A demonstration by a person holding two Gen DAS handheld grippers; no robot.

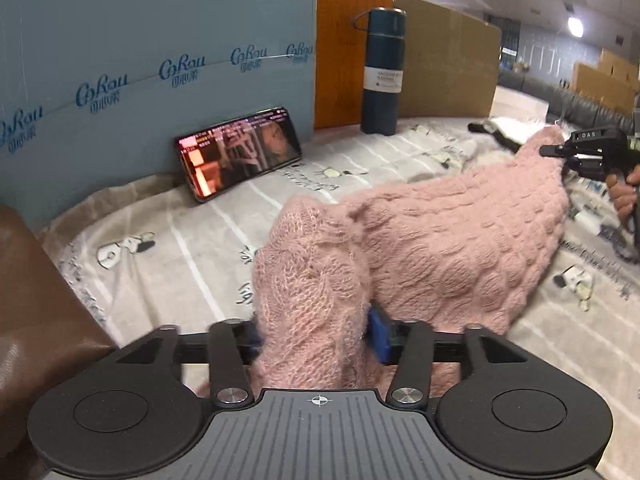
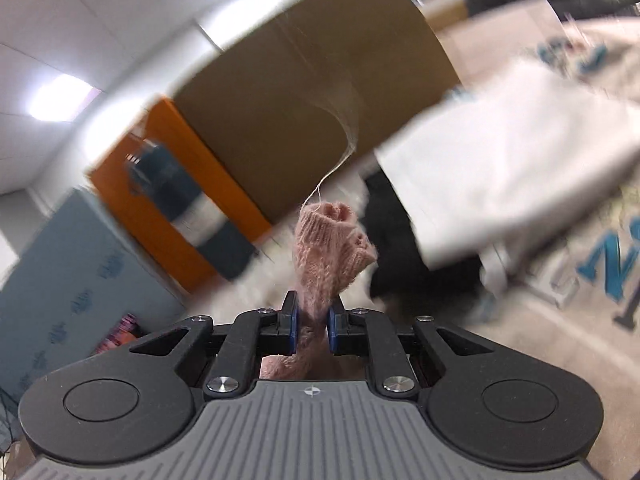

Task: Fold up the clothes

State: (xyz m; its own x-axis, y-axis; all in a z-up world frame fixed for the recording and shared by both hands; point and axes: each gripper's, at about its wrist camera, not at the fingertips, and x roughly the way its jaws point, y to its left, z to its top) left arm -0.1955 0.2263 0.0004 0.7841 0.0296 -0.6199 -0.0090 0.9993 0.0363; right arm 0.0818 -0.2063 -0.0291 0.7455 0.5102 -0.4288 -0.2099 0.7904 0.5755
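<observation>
A pink knitted sweater (image 1: pixel 452 240) hangs stretched above the printed bed sheet (image 1: pixel 208 248) between my two grippers. My left gripper (image 1: pixel 316 336) is shut on a bunched end of it close to the camera; the fabric hides the fingertips. My right gripper (image 1: pixel 554 150) shows at the far right of the left wrist view, gripping the sweater's other end. In the tilted, blurred right wrist view, my right gripper (image 2: pixel 312 320) is shut on a pink knit end (image 2: pixel 326 248) that sticks up between the blue pads (image 2: pixel 332 326).
A dark teal flask (image 1: pixel 382 72) stands at the back by cardboard panels (image 1: pixel 444 64). A lit phone (image 1: pixel 238 152) leans on a blue board (image 1: pixel 152 64). A black and white garment (image 1: pixel 500 130) lies beyond the sweater. A brown surface (image 1: pixel 36 300) is at left.
</observation>
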